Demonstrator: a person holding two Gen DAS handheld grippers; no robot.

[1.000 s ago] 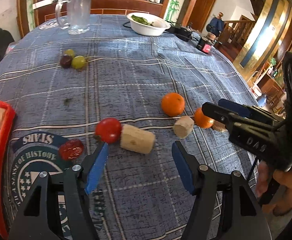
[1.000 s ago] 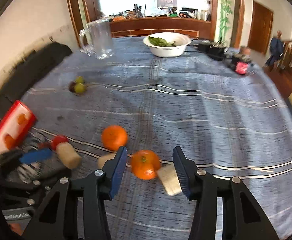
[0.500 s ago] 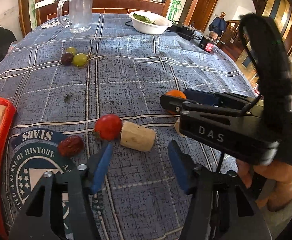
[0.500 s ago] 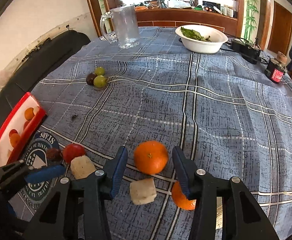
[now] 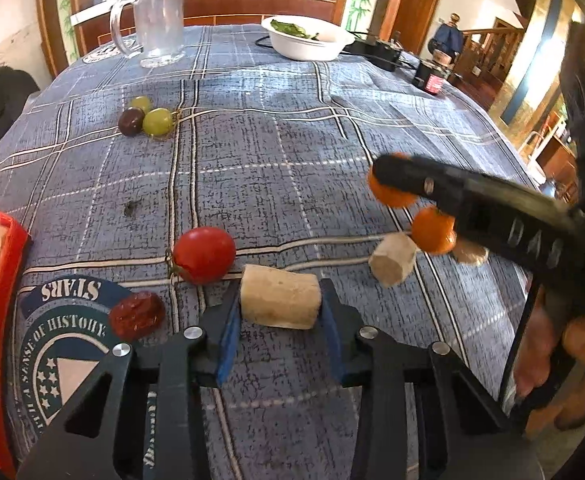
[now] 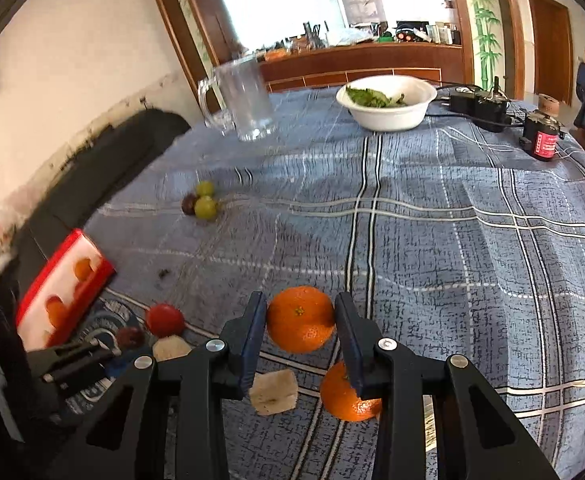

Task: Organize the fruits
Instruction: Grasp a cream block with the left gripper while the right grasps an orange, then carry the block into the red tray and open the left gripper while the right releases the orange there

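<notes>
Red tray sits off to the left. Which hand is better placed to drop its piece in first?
Left, probably. The left gripper has just closed on the pale banana chunk, near the red tray. The right gripper has closed on the orange, farther away.

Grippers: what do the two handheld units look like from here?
Both are black plastic with angular cut-out finger arms, silver screw heads at the pivots and blue pads on the fingertips. The left gripper and right gripper match. The right unit's side carries raised letters "DAS". No cables or sleeves show.
</notes>
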